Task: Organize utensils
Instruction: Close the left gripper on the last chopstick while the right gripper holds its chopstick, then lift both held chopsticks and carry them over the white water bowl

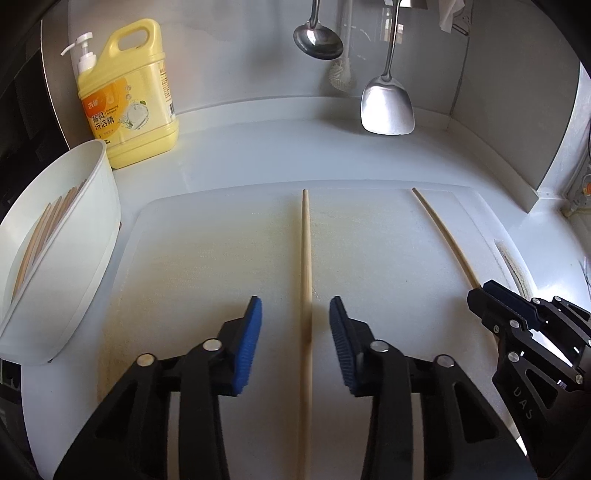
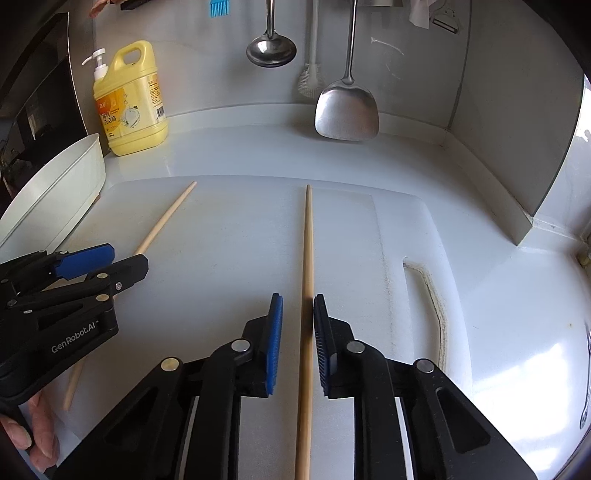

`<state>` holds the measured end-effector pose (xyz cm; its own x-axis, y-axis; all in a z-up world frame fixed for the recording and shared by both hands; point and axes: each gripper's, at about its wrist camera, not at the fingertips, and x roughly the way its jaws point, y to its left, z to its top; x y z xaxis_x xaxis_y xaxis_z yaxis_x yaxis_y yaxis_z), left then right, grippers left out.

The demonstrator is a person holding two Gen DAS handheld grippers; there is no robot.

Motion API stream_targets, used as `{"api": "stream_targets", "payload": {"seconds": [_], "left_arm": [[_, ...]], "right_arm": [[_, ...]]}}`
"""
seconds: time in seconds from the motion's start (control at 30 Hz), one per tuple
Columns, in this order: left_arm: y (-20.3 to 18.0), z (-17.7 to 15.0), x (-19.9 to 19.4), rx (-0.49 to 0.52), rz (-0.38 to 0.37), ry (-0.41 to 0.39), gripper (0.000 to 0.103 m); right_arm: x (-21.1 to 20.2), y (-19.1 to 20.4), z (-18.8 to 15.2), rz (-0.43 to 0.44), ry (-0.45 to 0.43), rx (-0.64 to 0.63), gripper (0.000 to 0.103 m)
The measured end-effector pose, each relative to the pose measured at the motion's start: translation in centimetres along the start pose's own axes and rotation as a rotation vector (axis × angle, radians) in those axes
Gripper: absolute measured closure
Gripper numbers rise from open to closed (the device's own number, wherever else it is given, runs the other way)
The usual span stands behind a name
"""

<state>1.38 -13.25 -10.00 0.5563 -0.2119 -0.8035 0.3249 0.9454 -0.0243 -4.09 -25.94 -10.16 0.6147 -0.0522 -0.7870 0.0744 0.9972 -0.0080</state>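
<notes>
left wrist view: left gripper (image 1: 295, 314) straddles a chopstick (image 1: 306, 258) lying on the white cutting board (image 1: 221, 240), pads clear of it on both sides, and only here more chopsticks (image 1: 44, 229) show inside the white holder (image 1: 92, 206) at left. right wrist view: right gripper (image 2: 298, 314) has its pads nearly closed on the second chopstick (image 2: 307, 258), though contact is not clear. only this view shows a blue brush (image 2: 219, 7) on the wall and fingers (image 2: 40, 435) under the left gripper.

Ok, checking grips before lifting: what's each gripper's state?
Left gripper: open, left chopstick between the pads, not pressed.
Right gripper: shut on right chopstick.
</notes>
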Motion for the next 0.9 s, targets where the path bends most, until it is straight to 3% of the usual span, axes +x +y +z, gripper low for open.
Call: {"api": "stream_targets", "payload": {"seconds": [0.07, 0.33, 0.5, 0.67, 0.9], "left_arm": [[-0.3, 0.0, -0.1, 0.010, -0.004, 0.006, 0.096], [0.3, -0.3, -0.9, -0.025, -0.032, 0.069, 0.096], [1.6, -0.7, -4.1, -0.074, -0.065, 0.066, 0.096], [4.1, -0.9, -8.3, -0.137, -0.067, 0.046, 0.096], [10.6, -0.5, -13.4, -0.235, -0.008, -0.033, 0.096]], "right_arm": [[0.0, 0.2, 0.0, 0.001, -0.002, -0.005, 0.096], [-0.7, -0.9, 0.0, 0.082, 0.019, 0.084, 0.097], [-3.2, -0.4, 0.3, 0.135, -0.003, 0.093, 0.097], [-6.0, 1.8, 1.5, 0.211, -0.025, 0.063, 0.097], [-8.8, 7.3, 5.2, 0.314, -0.068, -0.003, 0.097]]}}
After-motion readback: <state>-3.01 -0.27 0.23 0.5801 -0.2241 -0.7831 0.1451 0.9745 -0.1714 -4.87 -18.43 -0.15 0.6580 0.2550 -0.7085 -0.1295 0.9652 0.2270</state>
